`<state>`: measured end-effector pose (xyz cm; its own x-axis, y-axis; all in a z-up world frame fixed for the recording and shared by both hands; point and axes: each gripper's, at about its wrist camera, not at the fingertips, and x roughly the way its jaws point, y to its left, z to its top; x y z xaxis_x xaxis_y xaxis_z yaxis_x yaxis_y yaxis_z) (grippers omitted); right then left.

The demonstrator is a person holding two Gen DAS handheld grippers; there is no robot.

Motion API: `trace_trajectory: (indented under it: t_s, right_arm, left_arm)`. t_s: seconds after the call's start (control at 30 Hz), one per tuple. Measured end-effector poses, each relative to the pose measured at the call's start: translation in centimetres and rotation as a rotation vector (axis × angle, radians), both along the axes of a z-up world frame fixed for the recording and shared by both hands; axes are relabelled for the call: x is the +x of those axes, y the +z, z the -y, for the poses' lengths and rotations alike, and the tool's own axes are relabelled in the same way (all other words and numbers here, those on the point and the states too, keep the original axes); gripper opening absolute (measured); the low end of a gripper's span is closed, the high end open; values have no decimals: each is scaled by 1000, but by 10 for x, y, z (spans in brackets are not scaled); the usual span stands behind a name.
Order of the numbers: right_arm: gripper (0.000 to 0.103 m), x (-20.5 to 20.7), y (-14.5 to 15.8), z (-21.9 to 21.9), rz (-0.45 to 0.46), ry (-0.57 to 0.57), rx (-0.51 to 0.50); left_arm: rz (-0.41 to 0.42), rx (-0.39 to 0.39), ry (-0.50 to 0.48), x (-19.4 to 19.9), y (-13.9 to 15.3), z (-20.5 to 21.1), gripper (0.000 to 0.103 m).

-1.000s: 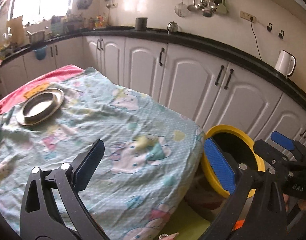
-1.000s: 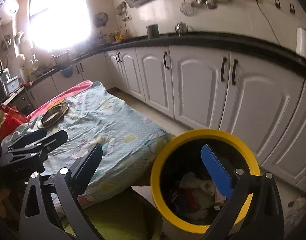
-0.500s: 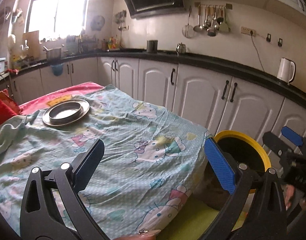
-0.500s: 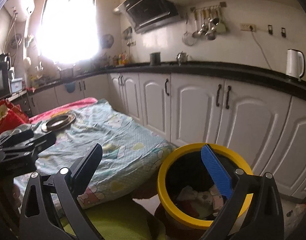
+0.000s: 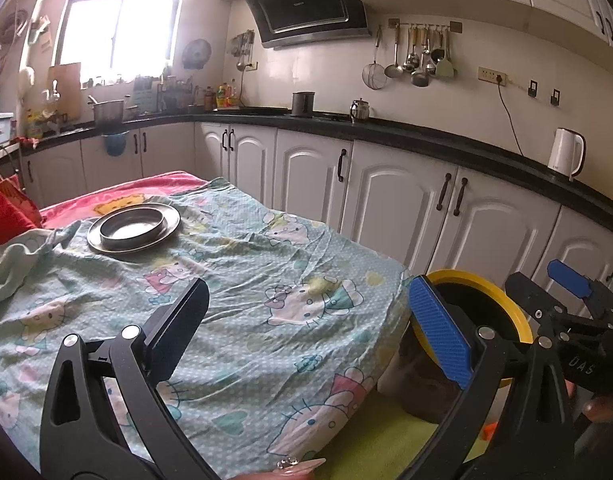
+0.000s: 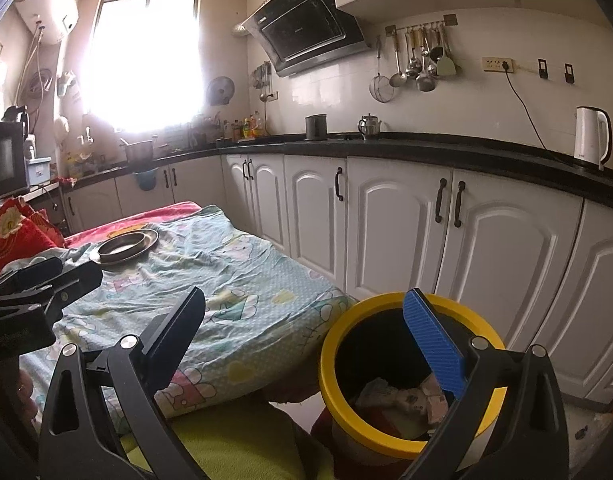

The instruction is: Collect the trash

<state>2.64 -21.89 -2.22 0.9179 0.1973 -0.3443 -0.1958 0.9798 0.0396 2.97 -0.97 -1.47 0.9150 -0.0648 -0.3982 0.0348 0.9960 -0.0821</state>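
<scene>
A yellow-rimmed black bin (image 6: 410, 376) stands on the floor at the table's right corner, with crumpled paper trash (image 6: 402, 398) inside. The same bin (image 5: 498, 304) shows past the table edge in the left wrist view. My right gripper (image 6: 306, 344) is open and empty, hovering just above and in front of the bin. My left gripper (image 5: 302, 328) is open and empty, raised over the cartoon-print tablecloth (image 5: 246, 280). Each gripper shows in the other's view: the right gripper (image 5: 566, 304) at the right edge, the left gripper (image 6: 38, 284) at the left edge.
A steel plate with a bowl (image 5: 132, 229) sits at the table's far left. White cabinets (image 6: 406, 232) under a black counter run behind the table and bin. A kettle (image 6: 590, 136) stands on the counter. Yellow-green cloth (image 6: 242, 440) lies in the foreground below both grippers.
Both grippers have lifted and tilted upward, so the views now take in the upper wall and hood. The bin sits lower in the right wrist view. Both stay open.
</scene>
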Motion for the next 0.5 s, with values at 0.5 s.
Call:
trace_trajectory:
  t_s: [0.5]
  right_arm:
    - [97, 3, -4, -1, -16, -2, -6]
  left_arm:
    - [4, -1, 0, 0, 2, 0, 92]
